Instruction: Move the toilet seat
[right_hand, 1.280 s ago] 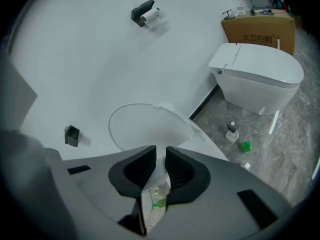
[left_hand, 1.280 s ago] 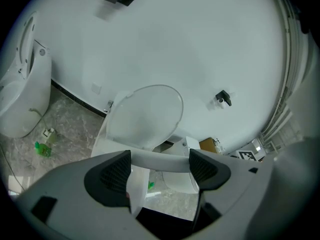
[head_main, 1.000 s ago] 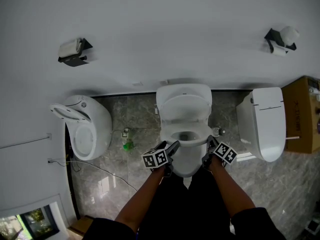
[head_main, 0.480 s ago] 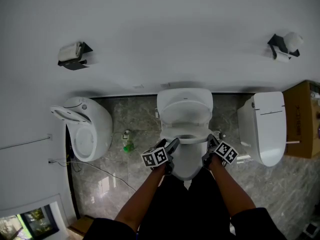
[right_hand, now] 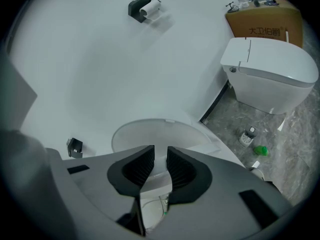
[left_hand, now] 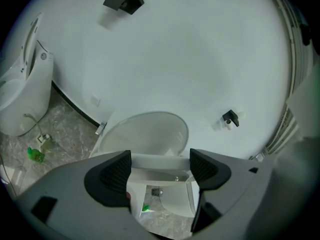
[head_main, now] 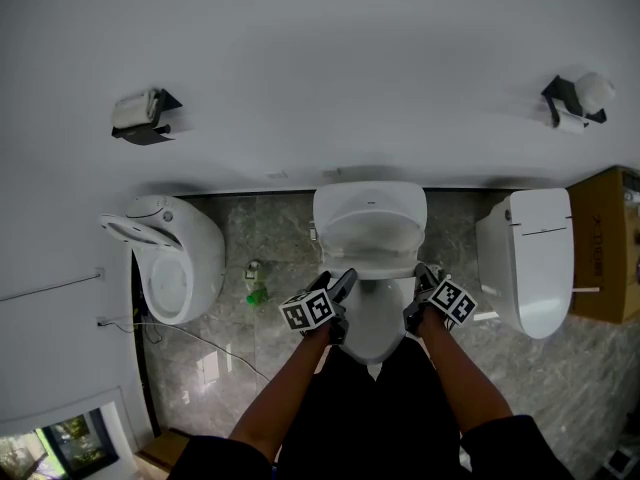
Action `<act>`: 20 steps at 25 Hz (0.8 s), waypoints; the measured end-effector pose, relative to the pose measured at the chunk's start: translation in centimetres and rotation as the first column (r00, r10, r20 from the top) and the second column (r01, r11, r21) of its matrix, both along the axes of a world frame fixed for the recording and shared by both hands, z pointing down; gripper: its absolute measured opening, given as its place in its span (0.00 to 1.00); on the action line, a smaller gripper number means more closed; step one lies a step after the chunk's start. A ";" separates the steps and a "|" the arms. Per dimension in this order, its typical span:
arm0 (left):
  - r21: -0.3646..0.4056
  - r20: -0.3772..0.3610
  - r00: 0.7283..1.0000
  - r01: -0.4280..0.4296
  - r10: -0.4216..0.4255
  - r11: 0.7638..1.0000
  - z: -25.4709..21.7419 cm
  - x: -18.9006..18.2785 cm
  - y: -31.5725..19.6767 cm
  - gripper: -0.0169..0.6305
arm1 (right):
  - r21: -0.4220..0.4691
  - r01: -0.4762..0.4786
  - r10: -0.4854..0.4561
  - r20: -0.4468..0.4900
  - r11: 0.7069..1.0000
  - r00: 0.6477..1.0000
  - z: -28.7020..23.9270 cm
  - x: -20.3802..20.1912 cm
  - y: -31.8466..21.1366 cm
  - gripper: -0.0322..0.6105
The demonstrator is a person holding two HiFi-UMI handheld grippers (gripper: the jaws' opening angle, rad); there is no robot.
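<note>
Tilting partway above the bowl of the middle toilet [head_main: 374,323], the toilet seat [head_main: 370,230] is flanked at its front edge by both tools. The left tool [head_main: 345,284] is spread wide, released; the right tool [head_main: 424,280] is parted narrowly, with nothing clenched.

Cardboard box [head_main: 605,243] beside closed toilet [head_main: 530,258]

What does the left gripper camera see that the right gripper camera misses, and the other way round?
Only the left gripper view: a rounded toilet at the left edge. Only the right gripper view: a closed toilet and a cardboard box. Both: the middle toilet's raised lid, the white wall and the grey stone floor.
</note>
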State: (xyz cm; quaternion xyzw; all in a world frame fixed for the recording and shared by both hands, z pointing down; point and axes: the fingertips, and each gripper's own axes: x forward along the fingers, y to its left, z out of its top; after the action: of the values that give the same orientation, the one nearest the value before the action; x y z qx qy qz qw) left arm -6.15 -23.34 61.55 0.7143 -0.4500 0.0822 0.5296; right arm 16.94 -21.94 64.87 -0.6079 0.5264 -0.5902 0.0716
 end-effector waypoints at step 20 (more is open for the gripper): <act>0.031 0.015 0.995 0.097 -0.097 0.995 0.3 0.3 -6.5 0.59 | 0.043 0.019 -0.019 -0.009 0.999 1.000 0.2 0.5 -5.9 0.20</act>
State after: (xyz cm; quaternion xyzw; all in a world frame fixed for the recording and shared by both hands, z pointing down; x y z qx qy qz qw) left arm -5.85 -29.86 61.90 0.6987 -0.4897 0.0554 0.5186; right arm 17.40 -27.83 65.08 -0.6035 0.5450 -0.5769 0.0769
